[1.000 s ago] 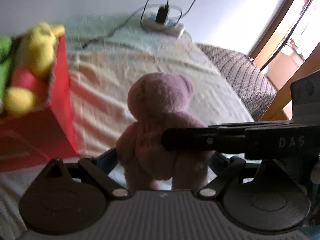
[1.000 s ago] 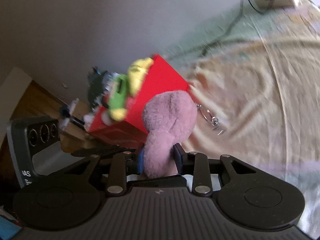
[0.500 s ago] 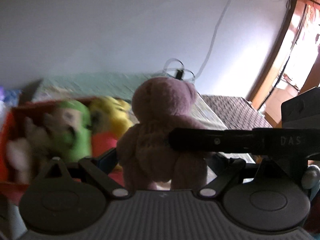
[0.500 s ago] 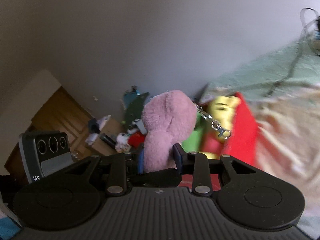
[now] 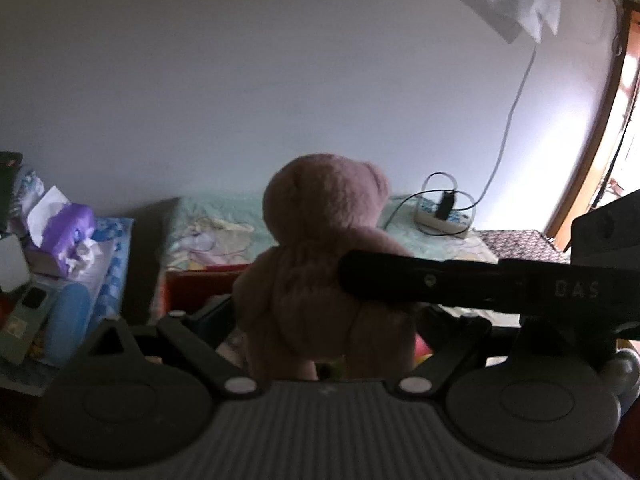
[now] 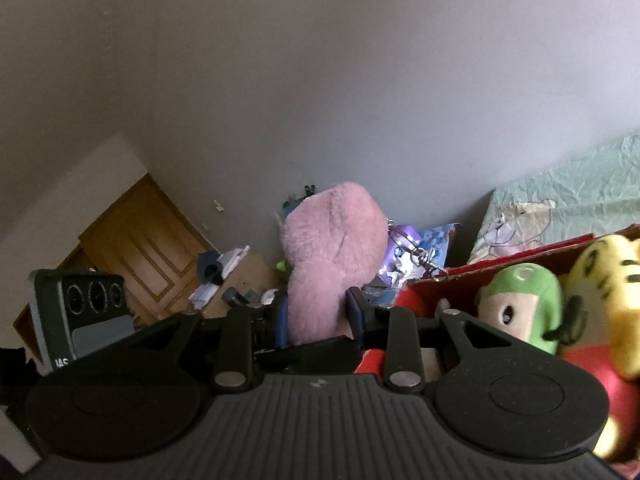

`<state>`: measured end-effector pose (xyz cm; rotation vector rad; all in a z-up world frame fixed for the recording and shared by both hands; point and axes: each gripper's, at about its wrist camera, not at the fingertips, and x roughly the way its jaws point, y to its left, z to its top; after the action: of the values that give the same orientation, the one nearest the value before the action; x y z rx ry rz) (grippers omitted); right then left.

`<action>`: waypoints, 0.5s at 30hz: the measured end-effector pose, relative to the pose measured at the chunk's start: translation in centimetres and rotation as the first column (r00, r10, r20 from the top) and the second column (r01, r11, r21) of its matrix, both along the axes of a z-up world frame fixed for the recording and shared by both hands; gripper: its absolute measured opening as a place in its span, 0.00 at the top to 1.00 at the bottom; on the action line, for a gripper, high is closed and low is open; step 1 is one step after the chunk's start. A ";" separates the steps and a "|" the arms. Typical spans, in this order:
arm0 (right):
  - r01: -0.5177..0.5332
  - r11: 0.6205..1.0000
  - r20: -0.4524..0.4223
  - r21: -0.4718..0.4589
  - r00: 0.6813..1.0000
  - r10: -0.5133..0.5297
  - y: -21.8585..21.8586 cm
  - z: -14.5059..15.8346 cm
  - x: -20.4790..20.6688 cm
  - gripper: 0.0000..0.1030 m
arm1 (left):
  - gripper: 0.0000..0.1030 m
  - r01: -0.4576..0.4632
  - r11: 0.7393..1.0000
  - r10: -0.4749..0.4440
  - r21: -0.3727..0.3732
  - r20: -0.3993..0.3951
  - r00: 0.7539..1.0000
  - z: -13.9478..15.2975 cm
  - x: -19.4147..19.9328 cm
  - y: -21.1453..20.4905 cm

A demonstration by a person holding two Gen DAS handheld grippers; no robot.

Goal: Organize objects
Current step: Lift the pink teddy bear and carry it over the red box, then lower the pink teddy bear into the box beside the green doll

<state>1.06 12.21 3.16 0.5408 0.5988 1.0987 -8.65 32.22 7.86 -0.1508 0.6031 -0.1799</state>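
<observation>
Both grippers were clamped on the pink bear (image 5: 320, 248): left gripper (image 5: 326, 332) around its legs, right gripper (image 6: 316, 320) squeezing its body. Bear stood upright, held above the red box (image 6: 500, 250), which sat just right and below. Green plush (image 6: 520, 304) and yellow plush (image 6: 608, 276) already crowded that box.

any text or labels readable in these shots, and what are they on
"DAS" in pale letters, on the black body of the right gripper where it crosses the left wrist view.
"IAS", partly cut off, at the bottom of the grey camera block in the right wrist view.
Patterned blue packaging behind the pink teddy bear: print too blurred to read.
Nothing else is legible.
</observation>
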 end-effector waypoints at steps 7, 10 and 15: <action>0.053 0.995 -0.060 -0.084 0.997 -0.058 3.2 -3.5 1.1 0.71 | 0.11 -0.004 1.000 0.003 -0.011 -0.099 0.995 -4.2 2.7 3.0; 0.074 0.990 -0.081 -0.124 0.993 -0.084 3.6 -4.9 1.5 0.72 | 0.12 -0.007 1.000 0.004 -0.020 -0.143 0.990 -6.2 3.9 3.8; 0.093 0.978 -0.090 -0.189 0.990 -0.112 4.2 -6.4 2.0 0.73 | 0.14 0.002 1.000 -0.006 -0.020 -0.199 0.980 -8.5 5.2 4.2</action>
<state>3.06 16.36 -3.26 0.4620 0.7439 0.9117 -3.49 36.45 -0.69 -0.1883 0.8009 -0.1760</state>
